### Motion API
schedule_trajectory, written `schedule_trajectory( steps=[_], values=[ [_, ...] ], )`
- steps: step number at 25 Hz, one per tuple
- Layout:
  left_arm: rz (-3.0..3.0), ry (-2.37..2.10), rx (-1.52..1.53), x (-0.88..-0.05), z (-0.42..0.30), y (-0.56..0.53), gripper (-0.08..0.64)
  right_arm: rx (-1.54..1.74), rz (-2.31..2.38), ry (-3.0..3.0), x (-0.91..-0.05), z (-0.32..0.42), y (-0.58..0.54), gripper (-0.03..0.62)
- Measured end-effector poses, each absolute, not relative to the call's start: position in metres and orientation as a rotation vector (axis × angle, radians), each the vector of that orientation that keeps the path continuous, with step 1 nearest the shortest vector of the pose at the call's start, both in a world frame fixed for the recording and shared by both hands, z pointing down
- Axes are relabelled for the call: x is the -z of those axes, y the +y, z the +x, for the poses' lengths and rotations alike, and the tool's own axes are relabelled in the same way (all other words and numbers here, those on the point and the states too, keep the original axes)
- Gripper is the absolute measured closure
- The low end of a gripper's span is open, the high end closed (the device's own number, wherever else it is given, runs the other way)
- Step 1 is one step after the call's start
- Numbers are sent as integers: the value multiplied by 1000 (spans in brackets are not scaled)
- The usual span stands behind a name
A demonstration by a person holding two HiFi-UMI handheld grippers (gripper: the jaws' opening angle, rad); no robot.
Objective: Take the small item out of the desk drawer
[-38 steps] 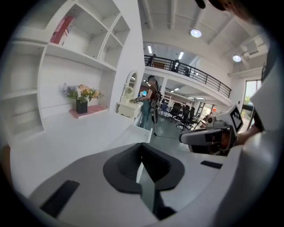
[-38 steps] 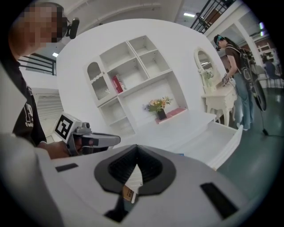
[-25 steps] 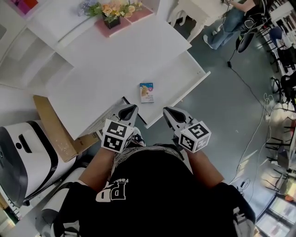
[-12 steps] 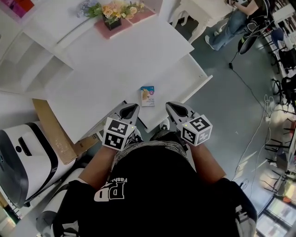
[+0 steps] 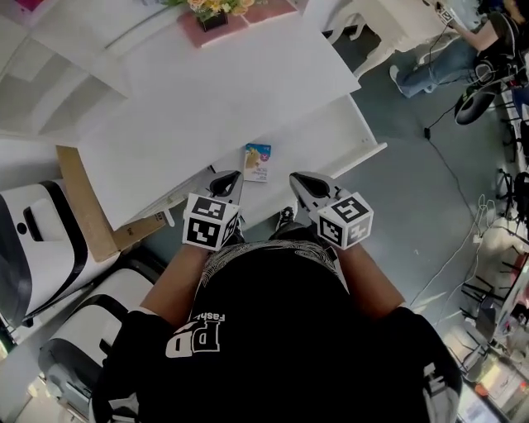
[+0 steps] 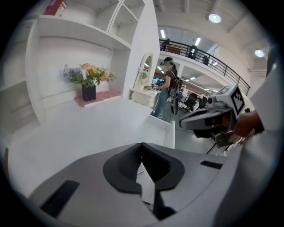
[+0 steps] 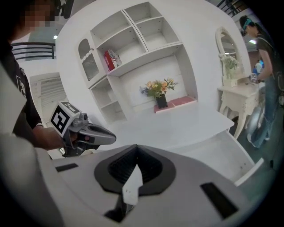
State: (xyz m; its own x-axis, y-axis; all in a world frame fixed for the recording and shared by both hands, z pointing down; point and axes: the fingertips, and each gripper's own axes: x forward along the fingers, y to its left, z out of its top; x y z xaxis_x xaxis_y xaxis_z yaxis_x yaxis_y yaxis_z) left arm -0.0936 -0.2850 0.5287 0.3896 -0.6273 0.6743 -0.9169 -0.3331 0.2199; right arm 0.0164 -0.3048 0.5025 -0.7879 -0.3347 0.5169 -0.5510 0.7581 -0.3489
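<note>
A small blue and cream packet (image 5: 257,162) lies flat in the open white desk drawer (image 5: 347,140), near its left end. My left gripper (image 5: 226,181) hovers just short of the drawer, a little left of the packet, jaws shut and empty. My right gripper (image 5: 299,182) is level with it, to the packet's right, also shut with nothing in it. In the left gripper view the closed jaw tips (image 6: 142,147) point over the desk, and the right gripper (image 6: 208,122) shows at the side. The right gripper view shows its closed tips (image 7: 135,150) and the left gripper (image 7: 94,133).
A flower pot on a pink mat (image 5: 216,10) stands at the back of the desk top (image 5: 215,91). Cardboard (image 5: 83,206) and a white appliance (image 5: 25,248) sit at the left. Shelves (image 7: 133,48) rise behind. A person (image 5: 463,49) stands at the far right near a floor cable (image 5: 450,165).
Both grippers have edged forward toward the drawer and the packet, staying shut. The head view has shifted, so the desk sits higher in the picture.
</note>
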Motion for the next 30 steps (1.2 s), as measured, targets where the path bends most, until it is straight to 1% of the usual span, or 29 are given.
schedule_trajectory(
  steps=[5,19,30],
  values=[
    [1927,-1398,-699,-567,-79,-294,546,-721,578,-2540,-518,38,-315,583],
    [1675,-1550,-805,-656,-74,-336,541,-775,448,-2540,-555,84,-357,583],
    [1532,-1496,-907,-733,-74,-349,437,-838,432,-2499,-585,106,-376,583]
  ],
)
